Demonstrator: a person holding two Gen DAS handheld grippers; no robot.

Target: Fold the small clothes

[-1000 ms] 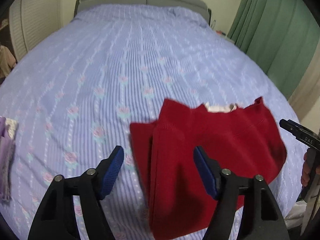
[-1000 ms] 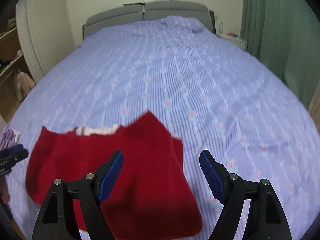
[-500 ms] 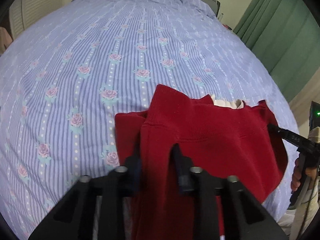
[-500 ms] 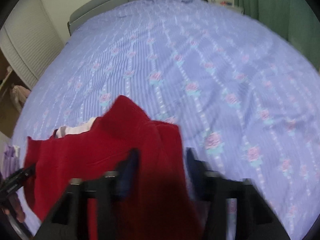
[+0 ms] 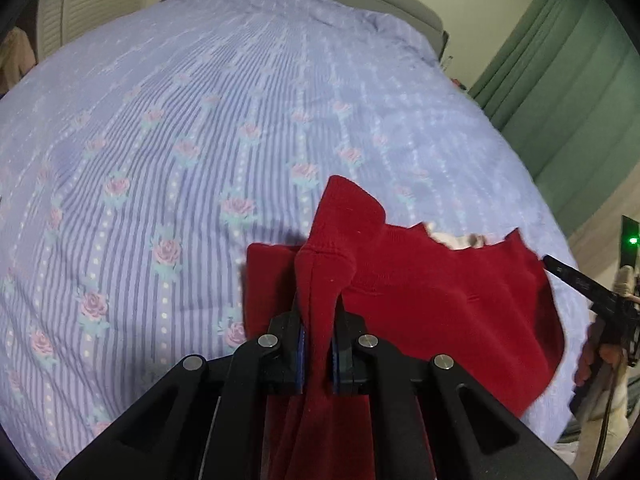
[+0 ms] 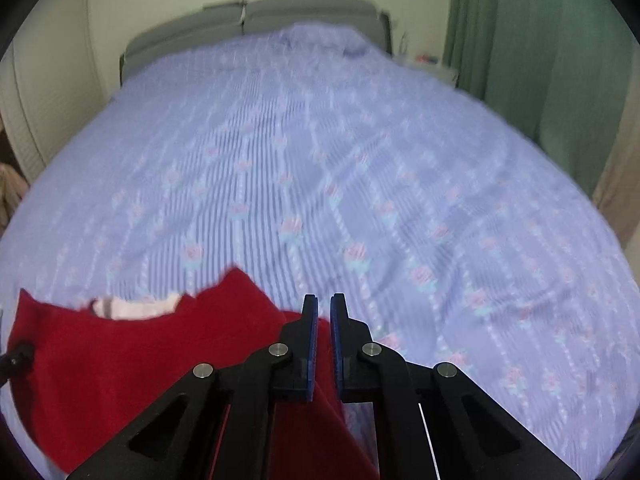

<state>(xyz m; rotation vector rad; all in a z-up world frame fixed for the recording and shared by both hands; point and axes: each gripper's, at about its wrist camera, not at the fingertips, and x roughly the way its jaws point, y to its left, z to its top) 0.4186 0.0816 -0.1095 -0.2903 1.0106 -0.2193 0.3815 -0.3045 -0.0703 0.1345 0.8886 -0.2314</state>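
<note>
Pinching red garment (image 5: 440, 300) between claw (image 5: 318, 356) pads

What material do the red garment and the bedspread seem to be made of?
The red garment looks like a soft, matte knit, perhaps fleece or wool: it has a fuzzy surface and thick rounded folds, and bunches where it is pinched. The bedspread looks like thin woven cotton with a printed pattern of fine stripes and roses, lying smooth with shallow creases. The exact fibres cannot be told.
</note>
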